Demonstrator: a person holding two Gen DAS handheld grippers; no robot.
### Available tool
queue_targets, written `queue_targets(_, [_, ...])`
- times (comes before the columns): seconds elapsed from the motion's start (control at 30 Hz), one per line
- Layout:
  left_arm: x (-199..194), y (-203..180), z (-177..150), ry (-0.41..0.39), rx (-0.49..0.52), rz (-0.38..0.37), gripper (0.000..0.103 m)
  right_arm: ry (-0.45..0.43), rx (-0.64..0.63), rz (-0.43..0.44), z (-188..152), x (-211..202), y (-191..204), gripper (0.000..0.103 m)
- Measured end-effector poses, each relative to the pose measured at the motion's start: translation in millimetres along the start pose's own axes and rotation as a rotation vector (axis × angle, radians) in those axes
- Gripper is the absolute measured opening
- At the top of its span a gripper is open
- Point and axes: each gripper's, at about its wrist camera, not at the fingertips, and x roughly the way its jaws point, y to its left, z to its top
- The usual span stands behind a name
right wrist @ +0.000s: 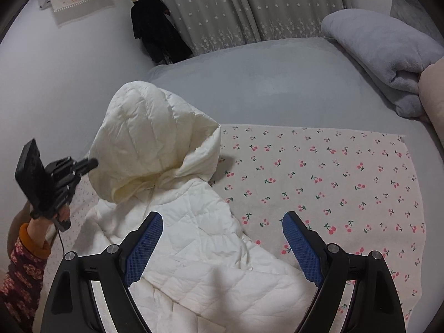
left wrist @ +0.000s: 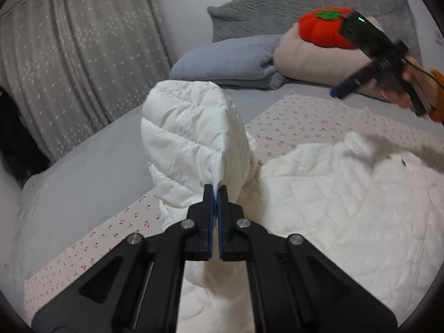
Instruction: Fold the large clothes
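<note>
Left tongs (left wrist: 216, 191) pinching jacket (left wrist: 191, 138) hood (lifted)

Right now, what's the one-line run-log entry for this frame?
left gripper: shut on white quilted hooded jacket, hood lifted | right gripper: open, above jacket | surface: cherry-print sheet

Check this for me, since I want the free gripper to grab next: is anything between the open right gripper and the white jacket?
Nothing visible. The right gripper hangs open directly over the white jacket, with no object between.
</note>
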Motion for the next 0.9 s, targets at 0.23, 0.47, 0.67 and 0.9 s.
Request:
queue_targets(0.23, [-20.2,-53.6,-35.6,0.087,0.120,-0.154,0.003,-0.004,0.062,0.128,3.0,4.7,6.4,0.090])
queue_targets(0.47, [-12.1,-72.0,-63.1,0.216,0.119,-0.241,0.004,0.038,0.077,0.217,4.0,17.2,23.9,0.090])
queue_targets(0.67, [-28.4,-75.4,-62.3,0.213,0.071,-0.279,0.039,0.168,0.138,0.275,0.9,50.9,43.2,0.090])
queue_targets(0.9, [-52.7,-48.0,-36.0,0.109,-0.041,-0.282,0.072,0.176,0.119,0.294,7.7,60.4,67.1,0.090])
